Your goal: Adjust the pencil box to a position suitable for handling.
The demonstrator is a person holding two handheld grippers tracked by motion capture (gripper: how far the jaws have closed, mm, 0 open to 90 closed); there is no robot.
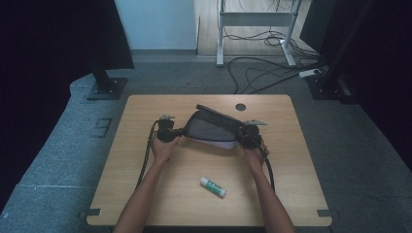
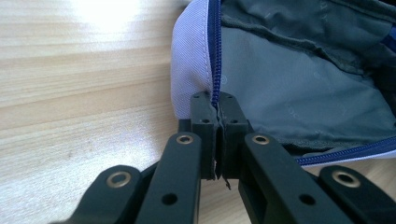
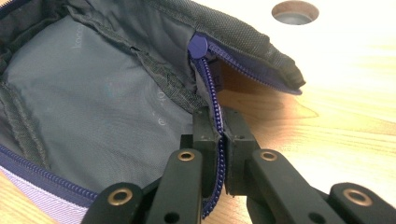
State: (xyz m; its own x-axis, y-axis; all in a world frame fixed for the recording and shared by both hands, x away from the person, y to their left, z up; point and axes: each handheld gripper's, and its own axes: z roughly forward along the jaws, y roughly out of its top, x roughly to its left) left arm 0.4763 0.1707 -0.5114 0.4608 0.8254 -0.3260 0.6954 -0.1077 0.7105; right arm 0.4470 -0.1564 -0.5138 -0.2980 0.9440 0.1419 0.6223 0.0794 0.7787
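Note:
An unzipped pouch [image 1: 212, 128] lies mid-table, lavender outside, grey lining, blue zipper, its black flap raised. My left gripper [image 1: 180, 131] is shut on the pouch's left end. In the left gripper view the left gripper [image 2: 218, 122] pinches the lavender edge [image 2: 189, 70] right at the zipper. My right gripper [image 1: 241, 136] is shut on the pouch's right end. In the right gripper view the right gripper [image 3: 219, 128] clamps the blue zipper tape [image 3: 214, 95], below the zipper pull [image 3: 198, 46]. The grey lining [image 3: 93, 98] gapes open between the two grips.
A white and green glue stick [image 1: 213, 187] lies on the wooden table [image 1: 145, 194] nearer the person. A round cable hole [image 1: 240, 107] sits at the far side. Cables [image 1: 257, 73] and stand feet are on the floor beyond the table.

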